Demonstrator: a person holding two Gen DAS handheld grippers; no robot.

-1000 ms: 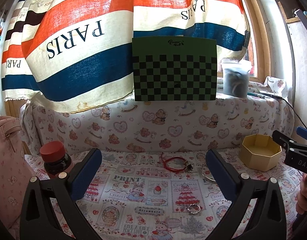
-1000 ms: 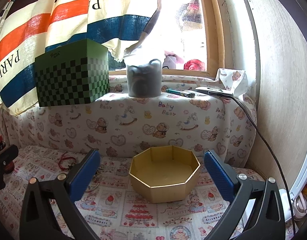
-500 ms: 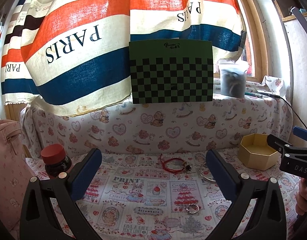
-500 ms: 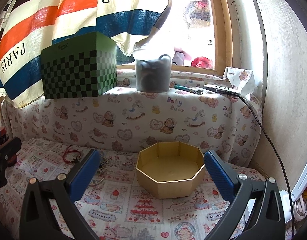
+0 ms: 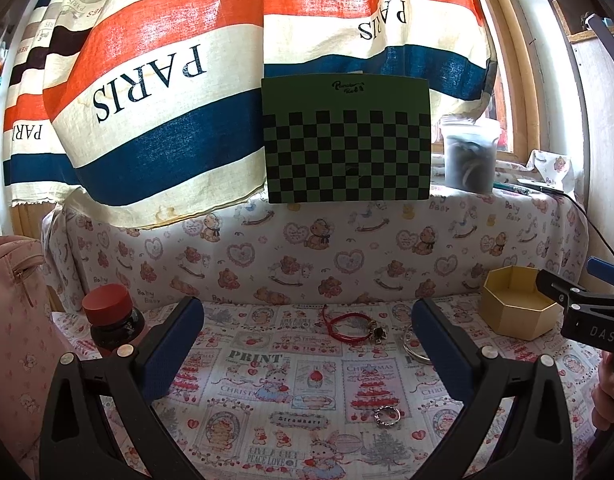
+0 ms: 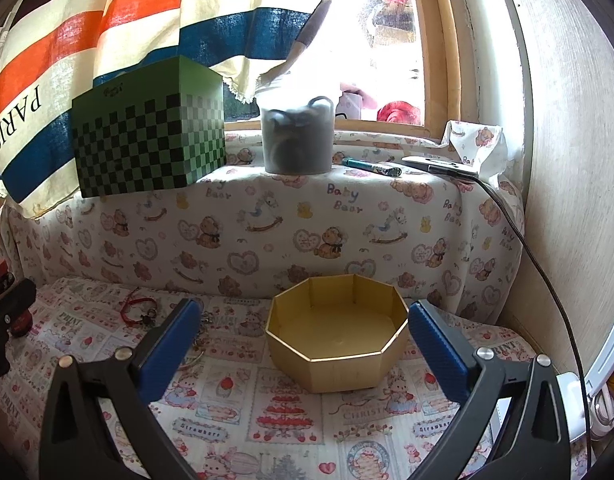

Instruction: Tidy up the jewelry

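Observation:
A red cord bracelet (image 5: 349, 326) with a dark charm lies on the printed cloth, mid-table; it also shows in the right wrist view (image 6: 137, 309). A silver bangle (image 5: 411, 346) lies to its right, partly behind my left gripper's right finger. A silver ring (image 5: 386, 416) lies nearer the front. An empty gold octagonal box (image 6: 337, 340) stands at the right, also in the left wrist view (image 5: 515, 308). My left gripper (image 5: 307, 340) is open and empty above the cloth. My right gripper (image 6: 299, 340) is open and empty, its fingers either side of the box.
A dark jar with a red lid (image 5: 109, 318) stands at the left, beside a pink bag (image 5: 11, 320). A green checkered box (image 5: 347, 146), a grey tub (image 6: 297, 138), a pen (image 6: 371, 166) and a phone with cable (image 6: 441, 166) sit on the back ledge. A wall (image 6: 567, 160) bounds the right.
Both grippers have drawn back and risen a little, so the jewelry and the gold box look slightly farther away. Both stay open. Nothing on the cloth has moved.

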